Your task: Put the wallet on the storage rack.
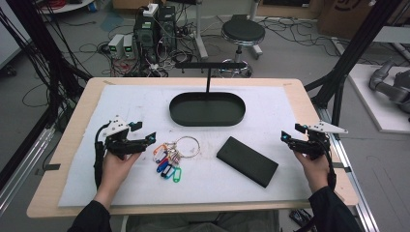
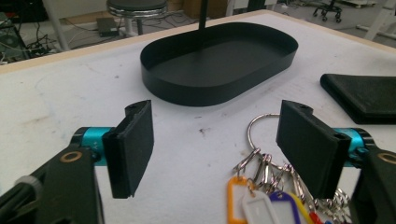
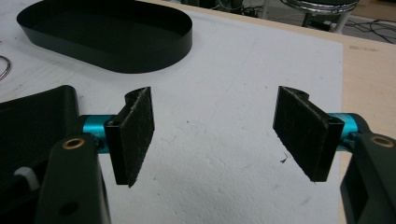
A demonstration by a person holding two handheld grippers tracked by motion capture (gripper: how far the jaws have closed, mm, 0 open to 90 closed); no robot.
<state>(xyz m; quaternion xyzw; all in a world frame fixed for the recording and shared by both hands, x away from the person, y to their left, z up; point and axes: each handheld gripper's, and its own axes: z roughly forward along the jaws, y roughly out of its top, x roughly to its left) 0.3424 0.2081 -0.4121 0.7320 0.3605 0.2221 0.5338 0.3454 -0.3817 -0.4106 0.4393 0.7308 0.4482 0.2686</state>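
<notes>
The left gripper (image 1: 144,131) sits low over the white mat (image 1: 145,104), and its jaws are wide apart with nothing between them. It points at the bunch of keys (image 1: 170,155), which lies flat on the mat just beside it. I think it is lined up there so it can grab the keys. In the left gripper view the key ring (image 2: 259,126) sits close to one jaw.

The right gripper (image 1: 290,135) is at the far right of the mat. Its jaws are wide apart and hold nothing too. It looks like it is just waiting.

The flat black case (image 1: 247,161) lies between the two grippers. The black tray (image 1: 207,119) sits farther back, with nothing in it.
</notes>
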